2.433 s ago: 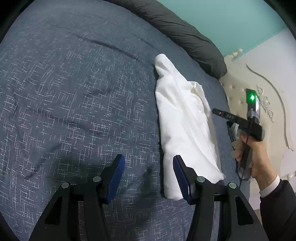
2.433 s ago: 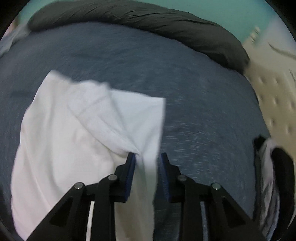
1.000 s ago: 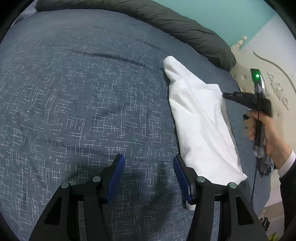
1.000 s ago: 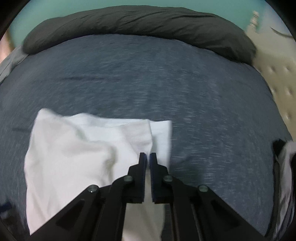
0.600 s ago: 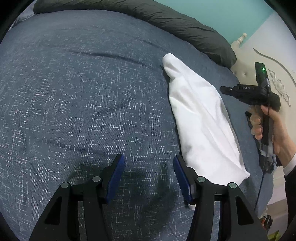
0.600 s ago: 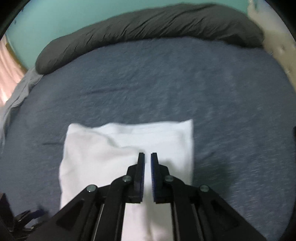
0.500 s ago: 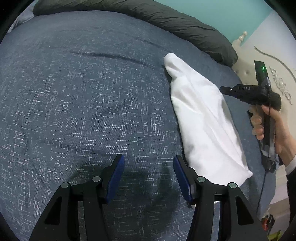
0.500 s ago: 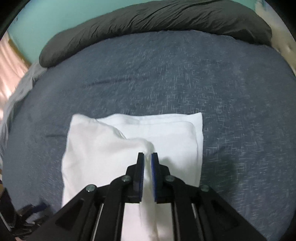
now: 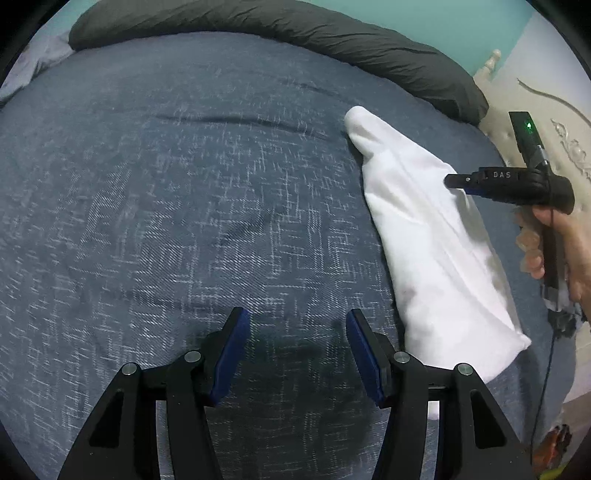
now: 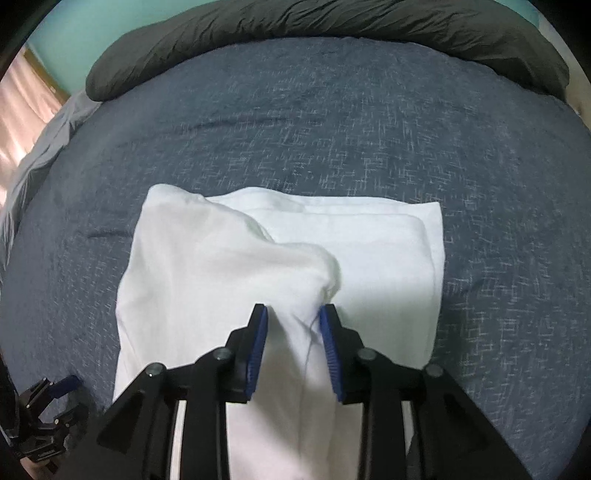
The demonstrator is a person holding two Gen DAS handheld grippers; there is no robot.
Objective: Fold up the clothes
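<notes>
- Left wrist view: the left gripper (image 9: 293,354) hangs unclenched and empty over the dark blue woven bedspread (image 9: 184,206); the folded white cotton garment (image 9: 424,236) lies at three o'clock. Teal wall (image 9: 461,22) at one o'clock.
- Right wrist view: the right gripper (image 10: 293,341) has just been opening; a raised white fold sits between its blue pads (image 10: 258,339), released. That puffed flap could spring back and undo the fold. Charcoal duvet roll (image 10: 332,26) at twelve.

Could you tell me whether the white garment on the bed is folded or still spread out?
Folded: the white garment lies as a narrow layered stack on the blue bedspread, though one raised fold sits between the open right gripper.
</notes>
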